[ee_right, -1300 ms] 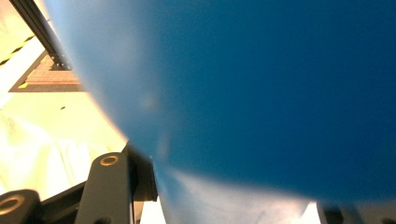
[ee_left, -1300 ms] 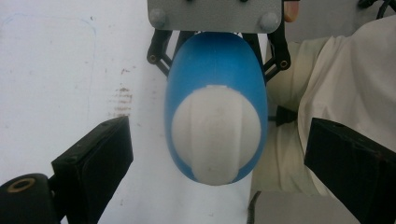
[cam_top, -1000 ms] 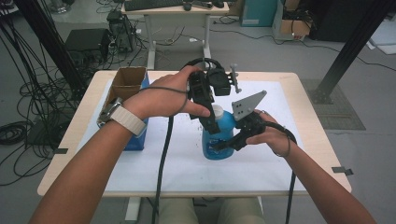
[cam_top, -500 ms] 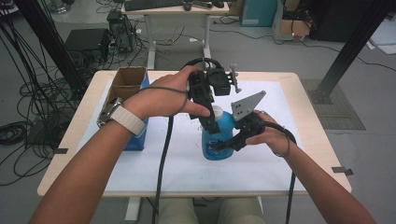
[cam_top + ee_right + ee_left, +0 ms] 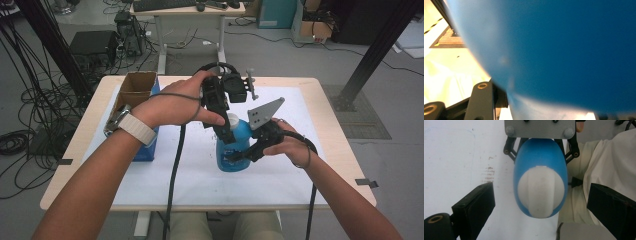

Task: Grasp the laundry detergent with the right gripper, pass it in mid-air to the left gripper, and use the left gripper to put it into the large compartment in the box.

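left gripper view: blue oval bottle (image 5: 540, 167) with ridged white cap (image 5: 540, 192)

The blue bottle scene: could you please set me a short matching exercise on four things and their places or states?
Things:
1. blue bottle
2. white cap
3. cardboard box
4. left gripper

Places or states:
A. at the table's left edge
B. open, jaws either side of the cap
C. upright, clamped by the right gripper
D. on top of the bottle

Pairs: 1-C, 2-D, 3-A, 4-B
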The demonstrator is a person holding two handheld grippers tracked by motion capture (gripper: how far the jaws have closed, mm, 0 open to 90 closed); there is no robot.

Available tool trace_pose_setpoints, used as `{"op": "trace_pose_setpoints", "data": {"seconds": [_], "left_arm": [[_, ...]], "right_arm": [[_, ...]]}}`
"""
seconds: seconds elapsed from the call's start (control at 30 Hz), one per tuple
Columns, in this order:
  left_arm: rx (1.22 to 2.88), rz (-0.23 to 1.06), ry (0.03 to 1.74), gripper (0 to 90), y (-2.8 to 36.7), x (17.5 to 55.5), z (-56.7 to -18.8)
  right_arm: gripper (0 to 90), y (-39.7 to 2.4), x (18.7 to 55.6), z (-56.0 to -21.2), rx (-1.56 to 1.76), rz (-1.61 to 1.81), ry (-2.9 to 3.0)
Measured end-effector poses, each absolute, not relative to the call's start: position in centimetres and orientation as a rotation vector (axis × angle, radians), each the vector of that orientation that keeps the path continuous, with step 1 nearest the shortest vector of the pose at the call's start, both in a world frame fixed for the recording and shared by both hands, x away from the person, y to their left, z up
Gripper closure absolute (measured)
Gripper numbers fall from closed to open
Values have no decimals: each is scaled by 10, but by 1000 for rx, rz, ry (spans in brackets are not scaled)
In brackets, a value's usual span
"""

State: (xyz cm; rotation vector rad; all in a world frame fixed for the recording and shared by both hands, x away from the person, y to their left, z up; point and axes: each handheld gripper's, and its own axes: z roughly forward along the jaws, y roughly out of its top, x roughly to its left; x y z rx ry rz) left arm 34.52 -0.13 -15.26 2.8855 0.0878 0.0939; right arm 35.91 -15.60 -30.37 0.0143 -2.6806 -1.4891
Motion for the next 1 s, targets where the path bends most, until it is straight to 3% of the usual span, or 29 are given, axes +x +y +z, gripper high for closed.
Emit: {"op": "trace_pose_setpoints", "data": {"seconds": [1.0], "left_arm": [[2884, 86, 86, 85, -3, 346, -156]], "right_arm": [[426, -155, 357, -303, -20, -1466, -2674]]}}
